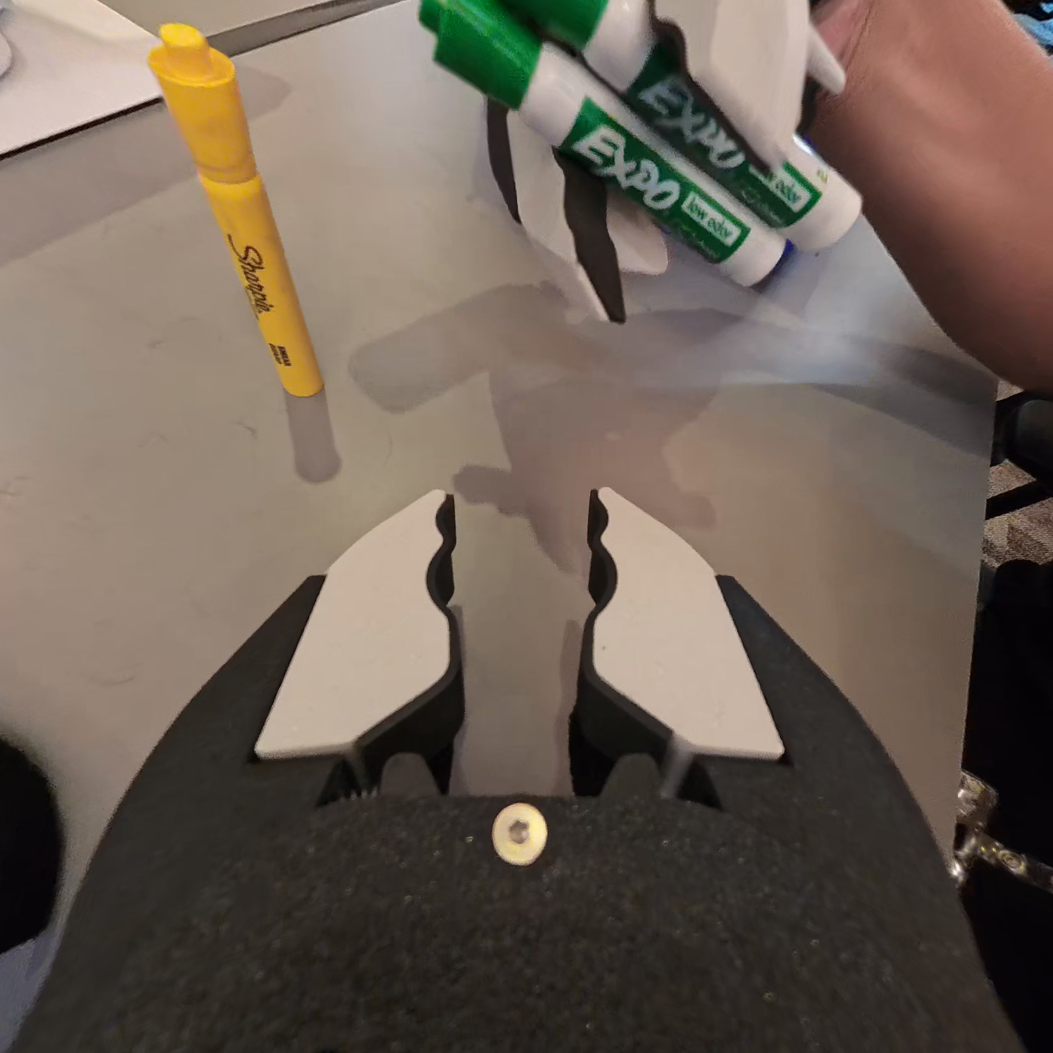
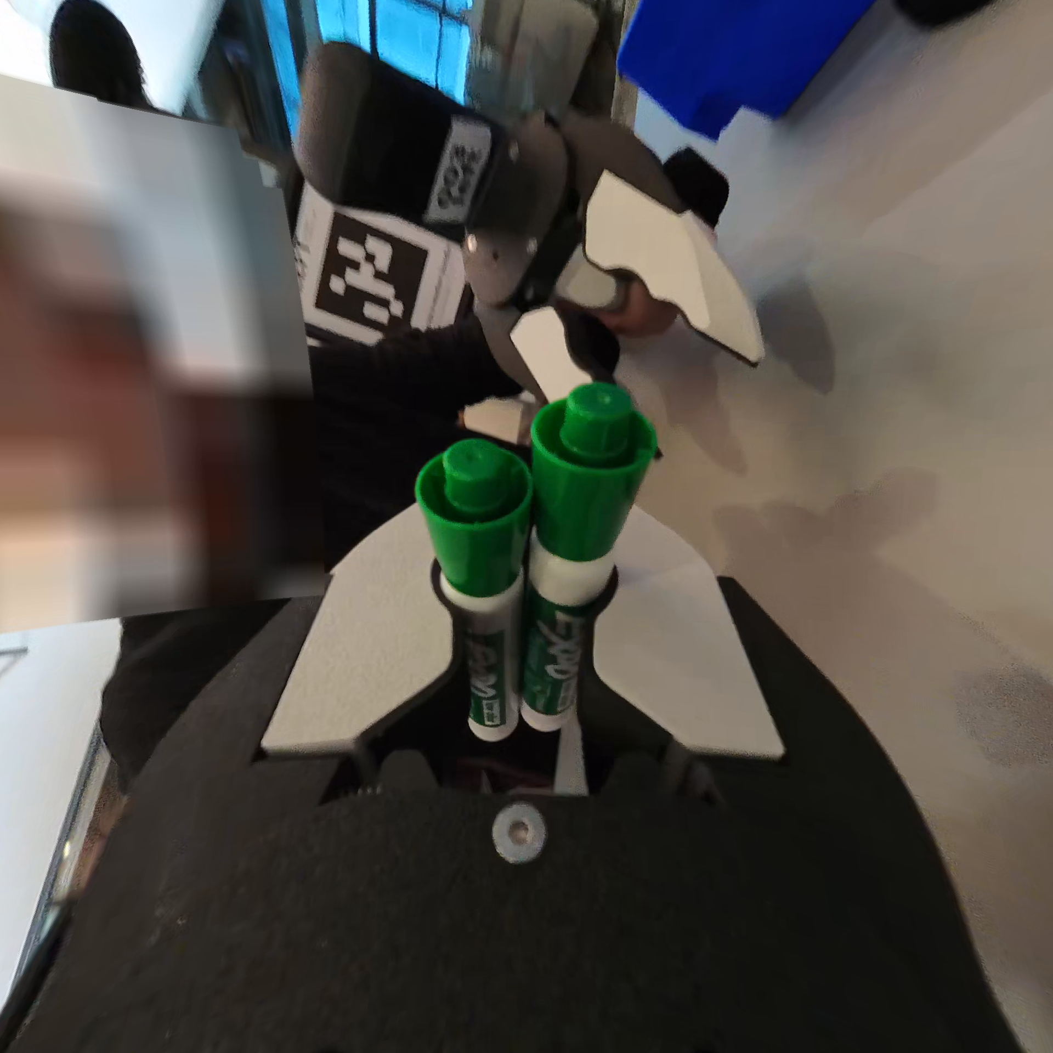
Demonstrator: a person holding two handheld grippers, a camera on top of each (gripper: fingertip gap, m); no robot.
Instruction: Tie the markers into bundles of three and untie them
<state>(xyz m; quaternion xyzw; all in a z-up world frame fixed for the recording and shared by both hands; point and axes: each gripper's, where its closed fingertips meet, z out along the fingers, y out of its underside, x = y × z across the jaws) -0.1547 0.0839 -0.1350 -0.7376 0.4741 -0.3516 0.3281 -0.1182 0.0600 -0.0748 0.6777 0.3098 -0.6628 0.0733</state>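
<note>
Two green-capped white markers (image 2: 530, 541) stand side by side in my right gripper (image 2: 527, 515), which is shut on their barrels with the caps pointing forward. In the left wrist view the same markers (image 1: 655, 148) hang above the table at the upper right, between the right gripper's fingers (image 1: 592, 245). A hand (image 1: 940, 171) holds that gripper. A yellow highlighter (image 1: 239, 216) lies alone on the grey table (image 1: 171, 513) at the upper left. My left gripper (image 1: 521, 501) is open and empty over the table; it also shows in the right wrist view (image 2: 672, 296).
A white sheet (image 1: 68, 74) lies at the table's far left corner. The table's right edge (image 1: 983, 513) drops to a dark floor. A blue bin (image 2: 729, 62) sits in the background. A pale blurred streak (image 1: 798, 342) crosses under the hand. My left tips are roughly 10 cm from the yellow highlighter (image 1: 239, 216).
</note>
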